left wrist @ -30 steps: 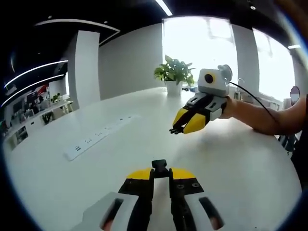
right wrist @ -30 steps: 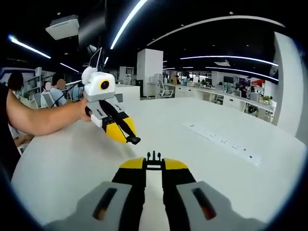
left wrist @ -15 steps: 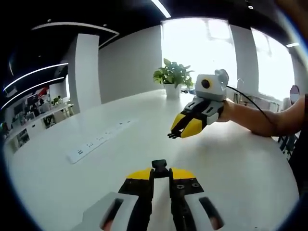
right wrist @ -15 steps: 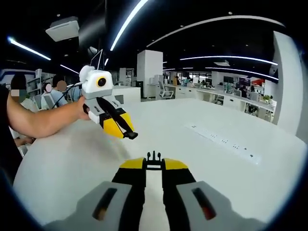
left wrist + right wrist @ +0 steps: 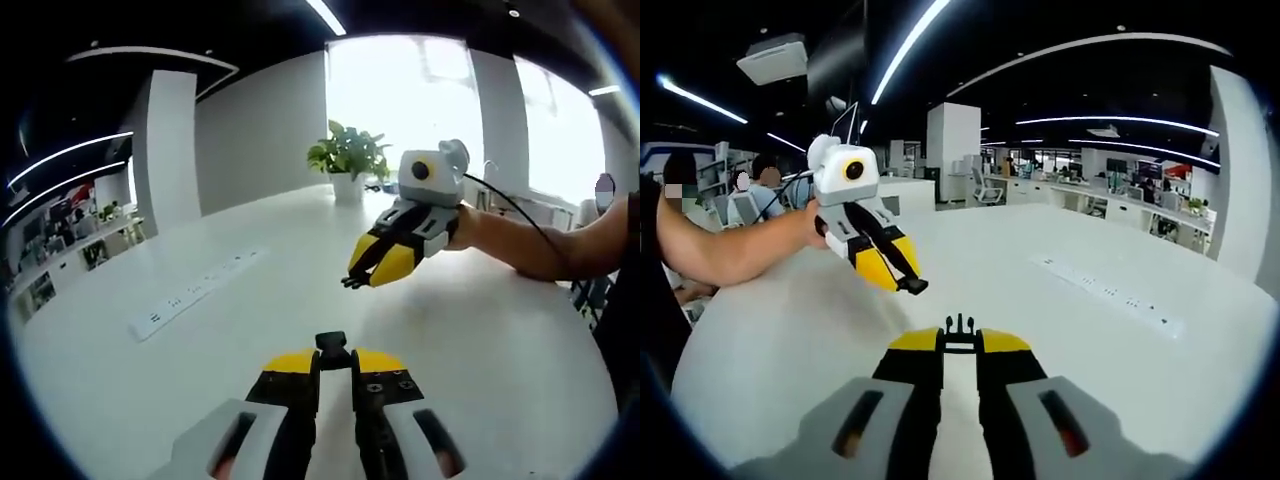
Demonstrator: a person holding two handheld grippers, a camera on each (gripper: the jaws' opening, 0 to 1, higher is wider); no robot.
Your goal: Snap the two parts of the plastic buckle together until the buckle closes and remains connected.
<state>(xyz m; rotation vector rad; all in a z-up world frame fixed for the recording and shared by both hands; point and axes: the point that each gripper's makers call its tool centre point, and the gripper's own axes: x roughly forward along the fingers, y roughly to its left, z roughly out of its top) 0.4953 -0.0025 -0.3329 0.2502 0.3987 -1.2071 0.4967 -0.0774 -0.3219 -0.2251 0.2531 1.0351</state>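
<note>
In the left gripper view my left gripper (image 5: 333, 364) is shut on a black buckle socket (image 5: 331, 343) that sticks out past its yellow tips. Ahead and to the right, a hand holds my right gripper (image 5: 358, 277) in the air, with a small black piece (image 5: 347, 283) at its tip. In the right gripper view my right gripper (image 5: 959, 348) is shut on the pronged buckle part (image 5: 959, 326). The left gripper (image 5: 902, 279) comes in from the left with the black socket (image 5: 913, 287) at its tip. The two parts are apart, above the white table (image 5: 790, 340).
A long white power strip (image 5: 190, 293) (image 5: 1110, 295) lies on the table. A potted plant (image 5: 345, 160) stands at the far edge by bright windows. People (image 5: 755, 185) sit in the office beyond the table. The person's forearm (image 5: 545, 245) reaches in from the right.
The right gripper has drifted a little left and up in the left gripper view. Both grippers keep their hold, and the gap between the parts is about the same.
</note>
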